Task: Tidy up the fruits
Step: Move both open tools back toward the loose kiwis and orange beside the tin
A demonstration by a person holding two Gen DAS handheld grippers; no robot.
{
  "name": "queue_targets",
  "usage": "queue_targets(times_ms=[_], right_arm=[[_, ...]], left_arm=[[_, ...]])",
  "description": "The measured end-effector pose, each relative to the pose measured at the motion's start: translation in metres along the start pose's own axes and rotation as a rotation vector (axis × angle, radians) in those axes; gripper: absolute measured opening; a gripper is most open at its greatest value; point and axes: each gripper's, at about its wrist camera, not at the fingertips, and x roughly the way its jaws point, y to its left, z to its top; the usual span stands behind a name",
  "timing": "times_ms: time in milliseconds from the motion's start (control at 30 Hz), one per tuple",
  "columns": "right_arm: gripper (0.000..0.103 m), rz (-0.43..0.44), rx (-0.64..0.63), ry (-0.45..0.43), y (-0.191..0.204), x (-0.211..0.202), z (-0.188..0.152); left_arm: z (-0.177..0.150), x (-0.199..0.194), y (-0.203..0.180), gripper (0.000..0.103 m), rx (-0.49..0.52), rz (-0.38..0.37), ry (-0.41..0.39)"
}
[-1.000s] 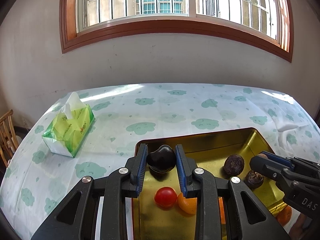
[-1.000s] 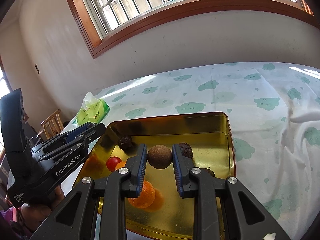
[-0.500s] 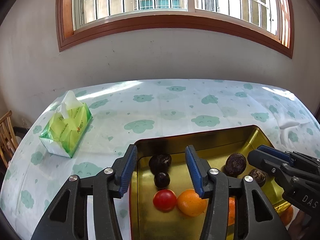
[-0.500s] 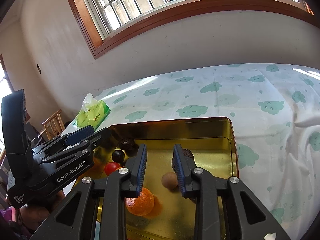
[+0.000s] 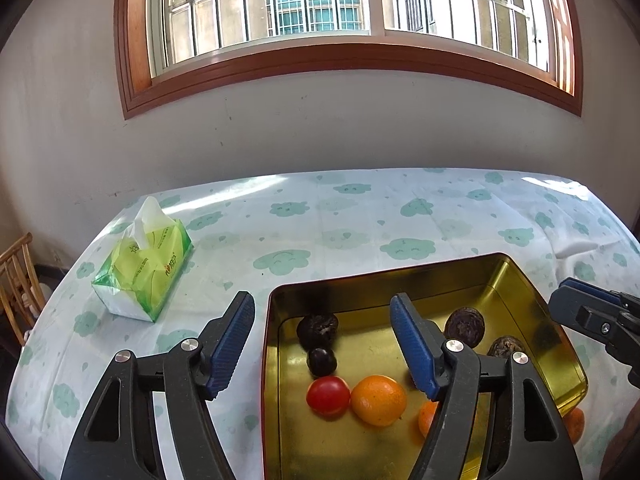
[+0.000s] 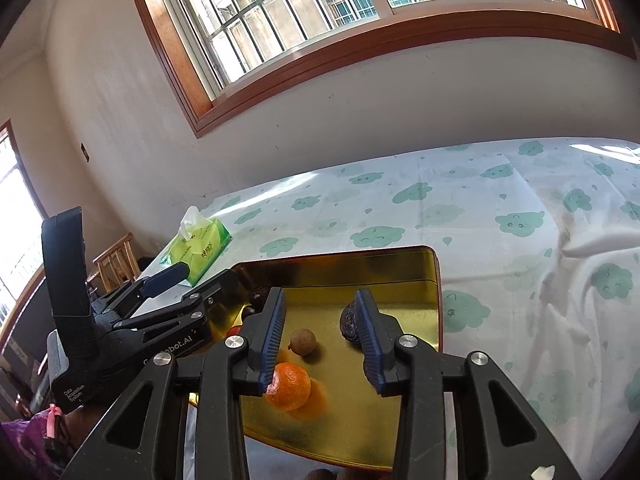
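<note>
A table under a cloud-print cloth [image 5: 360,216] carries a gold tin tray [image 5: 516,280] and a green tissue pack [image 5: 148,272].

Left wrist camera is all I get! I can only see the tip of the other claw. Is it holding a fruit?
Observer: No. The right claw has just been opening. A small brown fruit lies in the gold tray between its fingers, untouched.
Operator: Is anything else close to it?
Observer: An orange sits just beside the brown fruit, partly hidden behind one finger.
Operator: Anything outside the tray that I'm missing?
Observer: Something purple, maybe cloth, shows in the bottom corner of that view.
</note>
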Motion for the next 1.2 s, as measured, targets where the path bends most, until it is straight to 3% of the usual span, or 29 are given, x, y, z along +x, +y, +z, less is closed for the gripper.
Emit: queue_targets(times_ms=[167,400,567,600,800,833,1000,1100,1200], right_arm=[[0.039,-0.009,0.017,-0.009,-0.017,-0.039,-0.018],[0.039,-0.061,-0.075,0.132,-0.039,-0.070,-0.071],[0.040,-0.067,-0.100,0.197,-0.042,-0.056,-0.089],[0.044,-0.071,-0.114,0.210,-0.039,-0.052,-0.091],[0.048,-0.071,-0.162,0.289,-0.032,-0.023,-0.097],[0.039,-0.080,-0.166,0.273,-0.033,-0.025,-0.096],[0.037,-0.125,-0.055,0.178,-0.057,-0.046,-0.090],[0.037,-0.141,0.056,0.120,-0.081,-0.060,-0.086],[0.037,-0.126,0.087,0.105,-0.086,-0.062,-0.085]], left_arm=[[-0.003,-0.030,-0.002,0.071,0.018,-0.025,-0.039],[-0.039,-0.091,-0.012,0.071,0.064,-0.169,-0.086],[-0.080,-0.110,-0.025,0.071,0.085,-0.231,-0.013],[-0.086,-0.112,-0.026,0.070,0.082,-0.243,0.005],[-0.102,-0.113,-0.041,0.070,0.089,-0.323,0.065],[-0.101,-0.112,-0.046,0.070,0.099,-0.331,0.065],[-0.099,-0.095,-0.081,0.070,0.146,-0.404,0.099],[-0.099,-0.079,-0.100,0.070,0.149,-0.396,0.131],[-0.100,-0.067,-0.113,0.067,0.132,-0.346,0.157]])
